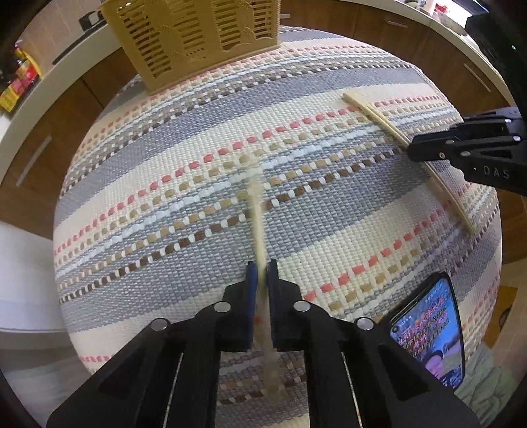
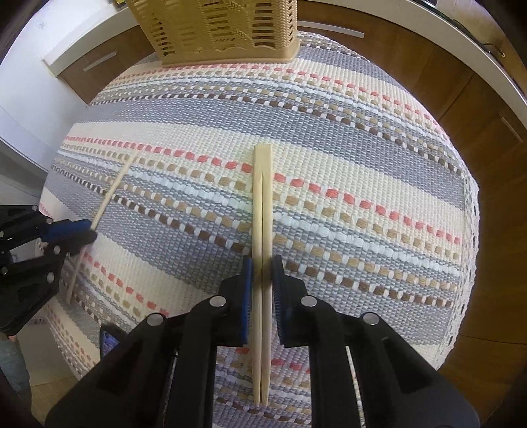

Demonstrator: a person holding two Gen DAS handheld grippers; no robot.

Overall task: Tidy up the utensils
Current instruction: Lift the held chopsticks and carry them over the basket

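Observation:
A tan slatted utensil basket [image 1: 194, 36] stands at the far edge of the striped woven mat [image 1: 164, 148]; it also shows in the right wrist view [image 2: 217, 29]. My left gripper [image 1: 262, 266] is shut on a thin wooden chopstick [image 1: 257, 210], blurred, held just above the mat. In the right wrist view the left gripper [image 2: 89, 230] holds that stick [image 2: 115, 187] at the left. My right gripper [image 2: 262, 263] straddles a joined pair of wooden chopsticks [image 2: 262, 197] lying on the mat, pads close to its sides with small gaps. The right gripper [image 1: 413, 149] and pair [image 1: 372, 112] show at the right in the left wrist view.
A smartphone [image 1: 431, 329] with a lit screen lies at the mat's near right corner. Brown cabinet doors [image 1: 39, 158] and a white countertop [image 1: 66, 66] surround the table. Bottles [image 1: 19, 79] stand at the far left.

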